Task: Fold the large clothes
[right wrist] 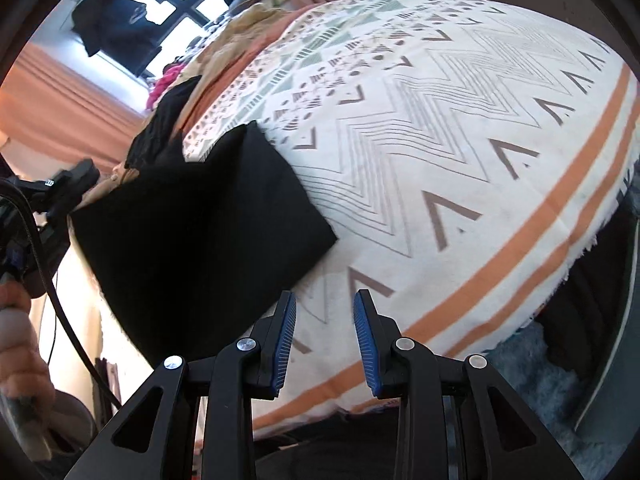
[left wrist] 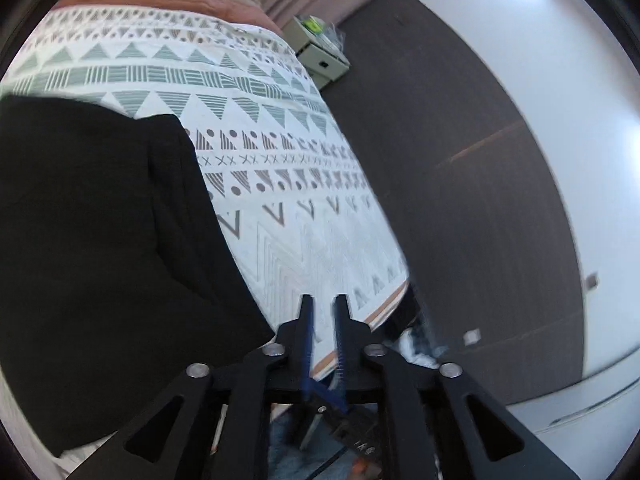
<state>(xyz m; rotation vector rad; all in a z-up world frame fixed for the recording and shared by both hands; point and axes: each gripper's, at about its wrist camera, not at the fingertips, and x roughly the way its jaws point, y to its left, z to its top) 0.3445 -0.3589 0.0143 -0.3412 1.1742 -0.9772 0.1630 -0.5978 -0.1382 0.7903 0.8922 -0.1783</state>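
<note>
A black garment (left wrist: 104, 248) lies folded flat on a patterned cream cloth (left wrist: 256, 92) that covers the bed. In the right wrist view the same black garment (right wrist: 200, 220) lies left of centre on the patterned cloth (right wrist: 460, 140). My left gripper (left wrist: 323, 300) hovers just right of the garment's edge, jaws a narrow gap apart with nothing between them. My right gripper (right wrist: 324, 300) is open and empty, just below the garment's near corner, over the cloth. The left gripper (right wrist: 68, 188) also shows at the far left edge of the right wrist view.
More clothes (right wrist: 168, 80) are piled at the far end of the bed. A cardboard box (left wrist: 320, 52) stands on the dark floor (left wrist: 460, 200) beside the bed. A white wall (left wrist: 560, 120) lies to the right. Pink curtains (right wrist: 60, 100) and a window (right wrist: 160, 8) are behind.
</note>
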